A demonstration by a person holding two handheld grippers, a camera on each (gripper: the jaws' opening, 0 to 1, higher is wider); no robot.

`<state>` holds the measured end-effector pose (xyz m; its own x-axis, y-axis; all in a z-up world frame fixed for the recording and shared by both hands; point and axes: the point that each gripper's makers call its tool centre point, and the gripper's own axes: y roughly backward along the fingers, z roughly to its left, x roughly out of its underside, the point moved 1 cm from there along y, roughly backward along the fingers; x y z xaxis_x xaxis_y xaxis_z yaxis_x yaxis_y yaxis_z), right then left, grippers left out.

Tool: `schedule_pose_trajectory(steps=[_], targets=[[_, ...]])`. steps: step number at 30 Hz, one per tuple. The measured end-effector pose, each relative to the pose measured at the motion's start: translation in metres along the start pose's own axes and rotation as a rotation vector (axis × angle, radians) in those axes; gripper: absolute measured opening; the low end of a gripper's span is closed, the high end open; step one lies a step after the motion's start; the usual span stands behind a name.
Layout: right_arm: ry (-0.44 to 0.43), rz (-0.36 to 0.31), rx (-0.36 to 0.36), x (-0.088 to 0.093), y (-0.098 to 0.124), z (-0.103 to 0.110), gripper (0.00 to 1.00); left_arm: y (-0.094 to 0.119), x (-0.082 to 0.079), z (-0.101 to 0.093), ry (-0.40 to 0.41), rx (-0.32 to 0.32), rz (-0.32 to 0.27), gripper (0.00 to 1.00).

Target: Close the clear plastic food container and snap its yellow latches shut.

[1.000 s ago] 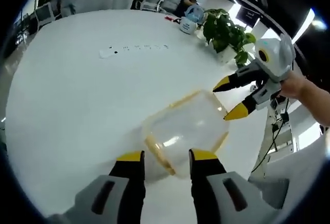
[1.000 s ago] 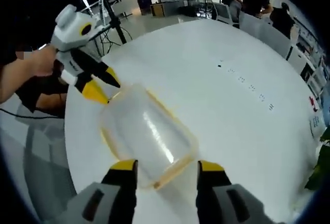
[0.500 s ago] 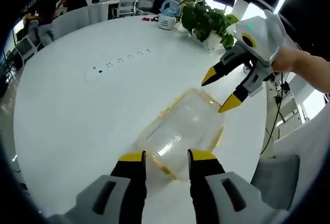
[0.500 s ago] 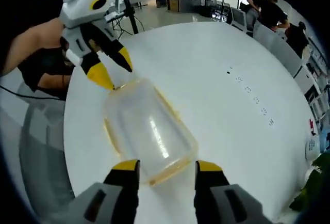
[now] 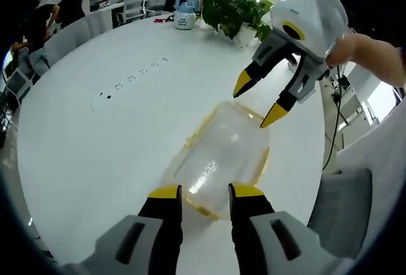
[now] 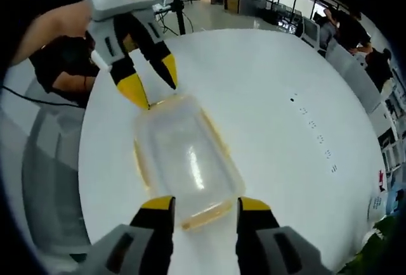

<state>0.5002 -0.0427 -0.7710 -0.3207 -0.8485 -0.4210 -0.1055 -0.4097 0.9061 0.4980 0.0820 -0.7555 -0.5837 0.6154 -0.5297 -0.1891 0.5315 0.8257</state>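
Clear plastic, the food container (image 5: 219,161) is sitting on the white round table (image 5: 95,135), close to its edge, with the lid apparently resting on top and a yellow latch (image 6: 204,215) showing along its near short end in the right gripper view. Whether any latch is already snapped is too blurred to tell.

In the left gripper view, the left gripper (image 5: 200,192) is hovering with its jaws released and spread, just over the container's near end, not gripping it. The right gripper (image 5: 260,104) is reaching in from the far side, jaws likewise parted, its yellow tips poised just above the opposite end. Neither claw is grasping anything.

Judging from this, both are lining up to press the end latches. The risk is the light box skidding toward the table edge if one side is pushing harder than the other, or a tip slipping off the slick lid and popping it askew.
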Motion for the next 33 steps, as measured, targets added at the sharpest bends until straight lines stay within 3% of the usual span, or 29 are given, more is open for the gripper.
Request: schedule_pose_trajectory(steps=[5,18,21,33], targets=[[0.029,0.004,-0.009,-0.003,0.0,0.001,0.34,-0.003,0.001,-0.003,-0.038,0.015,0.039,0.28],[0.123,-0.002,-0.033,-0.011,-0.003,0.008,0.32,-0.006,-0.004,-0.007,-0.148,0.025,0.067,0.3],[0.153,-0.017,-0.038,-0.016,-0.003,0.01,0.28,-0.008,-0.003,-0.01,-0.185,0.032,0.079,0.28],[0.218,-0.017,-0.079,-0.019,-0.007,0.021,0.3,-0.017,-0.005,-0.021,-0.28,0.04,0.098,0.29]])
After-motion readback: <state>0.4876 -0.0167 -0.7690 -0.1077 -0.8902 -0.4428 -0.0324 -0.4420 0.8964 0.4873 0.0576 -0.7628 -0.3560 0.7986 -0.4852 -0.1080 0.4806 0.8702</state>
